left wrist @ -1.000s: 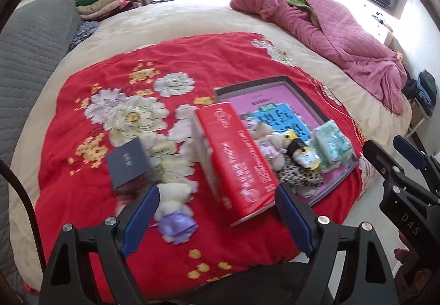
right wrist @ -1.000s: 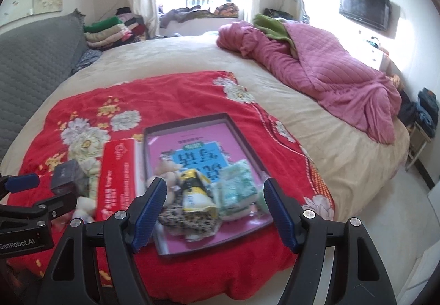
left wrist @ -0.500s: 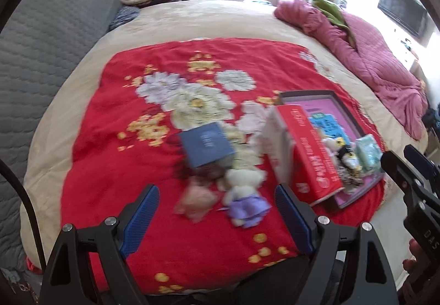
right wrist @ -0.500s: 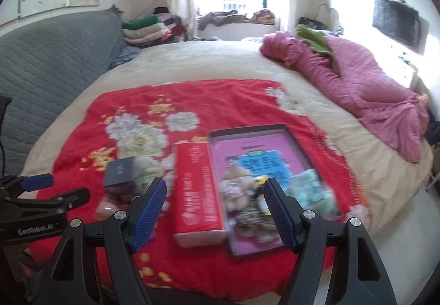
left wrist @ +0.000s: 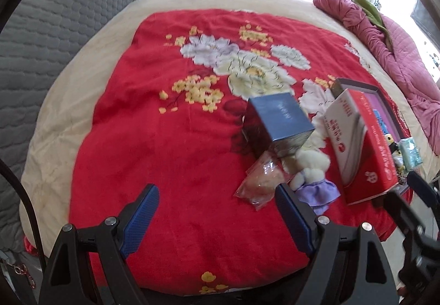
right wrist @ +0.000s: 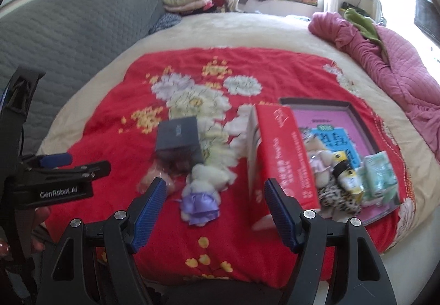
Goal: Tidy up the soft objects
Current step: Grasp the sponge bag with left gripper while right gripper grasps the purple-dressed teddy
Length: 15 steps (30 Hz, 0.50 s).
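Right now both claws hang released over the near edge of the red blanket (right wrist: pixel 110 156), nothing between their pads.

Right claw (right wrist: pixel 216 211): jaws wide, empty. The doll (right wrist: pixel 202 195), white plush in a lilac skirt, lies just beyond the gap at about 12 o'clock, a touch toward the left finger. Its long axis runs roughly 12-to-6, head at the far end, skirt nearest the claw. Touching or just beside its head at 11 o'clock sits the pouch (right wrist: pixel 156 178), blurred, and behind that the dark box (right wrist: pixel 178 137). At 2 o'clock stands the red box (right wrist: pixel 280 156), and past it the tray (right wrist: pixel 357 117) already carrying several small soft toys.

Left claw (left wrist: pixel 217 219): jaws wide, empty. From here the doll (left wrist: pixel 310 170) lies off at 1 o'clock, beyond the right finger, pouch (left wrist: pixel 261 181) beside it.

Judgement: the right claw is nearer and better lined up. Its fingers would straddle the doll across the narrow way, given a short advance.
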Each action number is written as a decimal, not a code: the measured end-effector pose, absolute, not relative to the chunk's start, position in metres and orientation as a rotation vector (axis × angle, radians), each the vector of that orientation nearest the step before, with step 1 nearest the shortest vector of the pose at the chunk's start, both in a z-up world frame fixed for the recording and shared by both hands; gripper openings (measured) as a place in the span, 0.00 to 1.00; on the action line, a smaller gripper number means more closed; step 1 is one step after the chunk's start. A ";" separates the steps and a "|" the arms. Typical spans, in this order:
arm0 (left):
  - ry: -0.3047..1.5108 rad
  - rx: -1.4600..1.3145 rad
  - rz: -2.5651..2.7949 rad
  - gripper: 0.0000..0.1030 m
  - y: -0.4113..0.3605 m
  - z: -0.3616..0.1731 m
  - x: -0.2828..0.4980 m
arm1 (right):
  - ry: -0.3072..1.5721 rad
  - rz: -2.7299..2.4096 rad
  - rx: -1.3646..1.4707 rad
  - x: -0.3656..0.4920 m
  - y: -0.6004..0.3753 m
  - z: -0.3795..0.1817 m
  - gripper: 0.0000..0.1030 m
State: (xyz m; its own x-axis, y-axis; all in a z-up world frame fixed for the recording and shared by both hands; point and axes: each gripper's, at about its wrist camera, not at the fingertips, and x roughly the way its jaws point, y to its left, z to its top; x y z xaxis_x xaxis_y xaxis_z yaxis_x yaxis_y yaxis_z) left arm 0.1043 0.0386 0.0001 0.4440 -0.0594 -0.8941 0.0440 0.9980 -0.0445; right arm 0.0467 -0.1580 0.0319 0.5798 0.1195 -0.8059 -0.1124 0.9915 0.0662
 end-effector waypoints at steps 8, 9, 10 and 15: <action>1.164 0.005 -0.186 0.83 0.020 -0.039 0.122 | 1.039 0.140 -0.016 0.056 -0.144 -0.016 0.72; 1.182 0.000 -0.193 0.83 0.018 -0.045 0.125 | 1.050 0.134 -0.021 0.058 -0.144 -0.024 0.72; 1.193 -0.008 -0.203 0.83 0.016 -0.048 0.128 | 1.059 0.133 -0.023 0.060 -0.143 -0.028 0.72; 1.235 -0.056 -0.238 0.83 0.010 -0.066 0.142 | 1.109 0.115 -0.020 0.070 -0.142 -0.055 0.72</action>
State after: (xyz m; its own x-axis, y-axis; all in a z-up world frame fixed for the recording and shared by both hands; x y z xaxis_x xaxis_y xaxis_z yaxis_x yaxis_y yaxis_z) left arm 0.1418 0.0104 -0.0664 0.3085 -0.2105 -0.9276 0.1502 0.9738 -0.1710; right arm 0.0696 -0.1415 -0.0550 0.4404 0.0823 -0.8940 -0.1021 0.9939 0.0412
